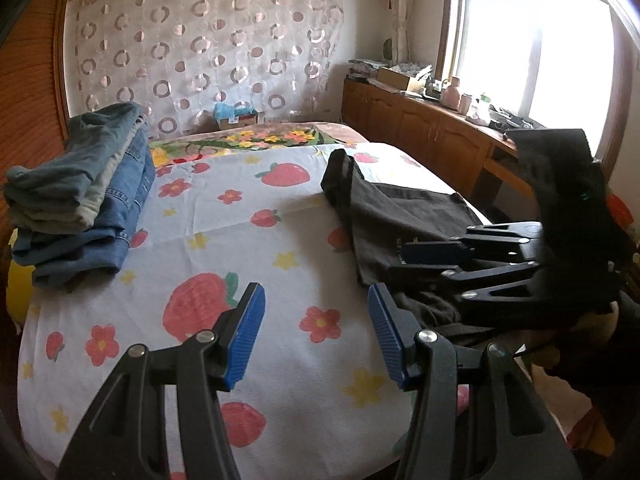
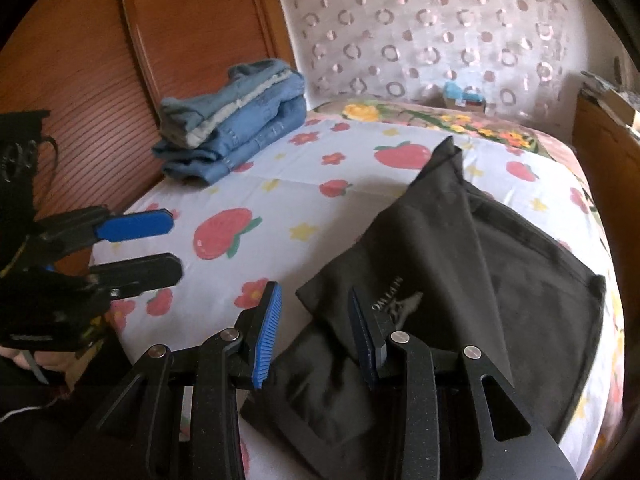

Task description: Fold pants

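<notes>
Left wrist view: the left tool (image 1: 316, 332), jaws spread and empty, hangs over the bed (image 1: 240, 240); the black pants (image 1: 384, 216) lie ahead to its right, beneath the right tool (image 1: 424, 258). Right wrist view: the right tool (image 2: 316, 336), jaws apart and gripping nothing, straddles the near pants (image 2: 460, 264) edge, probably to pinch it for a fold, folded jeans (image 2: 236, 120) stacked far left.

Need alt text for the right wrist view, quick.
The right tool hangs open over partly folded black pants on a fruit-print bedsheet, with nothing between its blue pads. The left tool, also open, is at the left edge, and folded jeans are stacked near the wooden headboard.
</notes>
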A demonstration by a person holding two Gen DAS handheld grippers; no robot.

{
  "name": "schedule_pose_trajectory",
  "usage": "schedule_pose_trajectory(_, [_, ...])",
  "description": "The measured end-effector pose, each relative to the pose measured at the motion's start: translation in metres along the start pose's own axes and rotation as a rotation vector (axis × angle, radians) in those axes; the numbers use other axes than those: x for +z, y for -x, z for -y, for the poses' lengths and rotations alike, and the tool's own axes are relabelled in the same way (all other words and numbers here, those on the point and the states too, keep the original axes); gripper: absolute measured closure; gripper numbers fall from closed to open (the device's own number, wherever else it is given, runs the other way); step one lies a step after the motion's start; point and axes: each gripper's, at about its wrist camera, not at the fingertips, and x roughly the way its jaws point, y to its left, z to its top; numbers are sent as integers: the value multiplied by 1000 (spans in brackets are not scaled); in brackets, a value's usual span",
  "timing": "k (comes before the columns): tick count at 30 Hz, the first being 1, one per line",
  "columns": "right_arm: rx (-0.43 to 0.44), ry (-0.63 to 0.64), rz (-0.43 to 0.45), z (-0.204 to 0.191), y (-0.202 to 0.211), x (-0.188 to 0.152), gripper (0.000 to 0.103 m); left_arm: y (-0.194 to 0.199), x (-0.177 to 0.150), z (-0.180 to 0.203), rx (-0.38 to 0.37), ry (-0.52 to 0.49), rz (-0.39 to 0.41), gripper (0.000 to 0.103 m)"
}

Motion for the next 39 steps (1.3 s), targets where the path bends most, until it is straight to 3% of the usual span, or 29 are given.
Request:
schedule_pose_trajectory(15, [-81,93,-121,-8,-44,-2,70,4,-1,-10,8,16,-2,50])
schedule_pose_trajectory(17, [-97,107,-124,-11,-47,-2,73,4,-1,-10,10,18,-2,50])
schedule_pose_trajectory(18, [-115,112,-125,-11,-48,-1,79,5,-1,-9,10,18,-2,50])
schedule_pose_trajectory(21, [-135,84,-122,-7,-48,1,92,4,-1,-9,9,18,-5,50])
schedule_pose_trajectory(25, [-104,18,-98,2,-39,4,98,1,-3,-9,4,15,-17,50])
schedule_pose_trajectory(31, [-77,-28,-25,5,-15,11,98,-4,-6,-3,-9,6,-34,50])
schedule_pose_trajectory(39, [-148,-46,26,35,13,23,101,-9,-8,6,-21,-11,-44,50])
